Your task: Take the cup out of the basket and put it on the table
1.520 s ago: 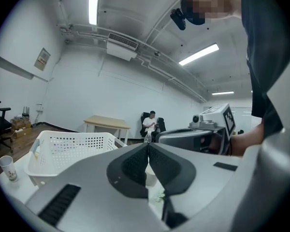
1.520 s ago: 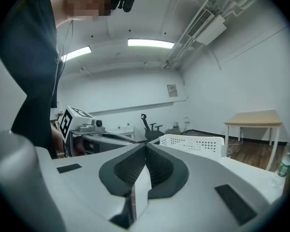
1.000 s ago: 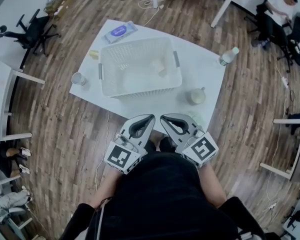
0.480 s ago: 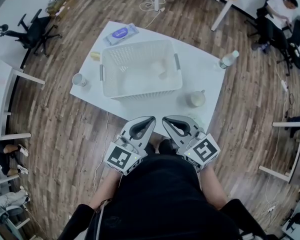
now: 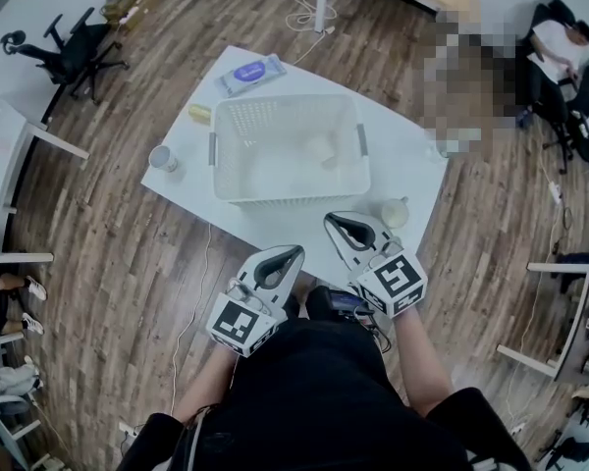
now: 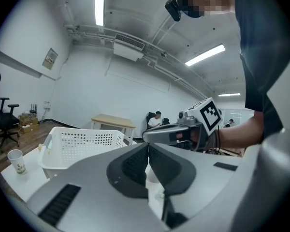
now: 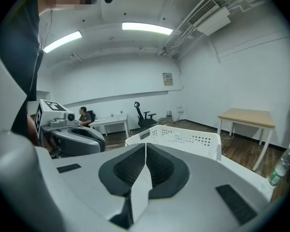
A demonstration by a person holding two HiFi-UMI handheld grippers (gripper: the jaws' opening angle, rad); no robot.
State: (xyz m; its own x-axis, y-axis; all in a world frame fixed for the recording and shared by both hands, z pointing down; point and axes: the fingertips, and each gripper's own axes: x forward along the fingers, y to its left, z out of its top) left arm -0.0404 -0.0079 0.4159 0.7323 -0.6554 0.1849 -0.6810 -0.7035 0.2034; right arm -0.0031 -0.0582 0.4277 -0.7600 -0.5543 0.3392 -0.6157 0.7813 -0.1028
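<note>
Wooden floor, white table (image 5: 275,222): both claws clenched and empty, short of the basket.
The left gripper (image 5: 297,250) and right gripper (image 5: 330,219) hang at the table's near edge, on the near side of the basket (image 5: 287,193), each with jaws pressed together on nothing. The cup (image 5: 321,148) lies inside the basket, in its right half, well apart from both. Bare tabletop runs along the basket's near side; a mug (image 5: 395,212) stands right of the basket, a paper cup (image 5: 163,157) left of it.

The right tool (image 7: 145,149), jaws together and empty, faces the white basket (image 7: 183,139).
</note>
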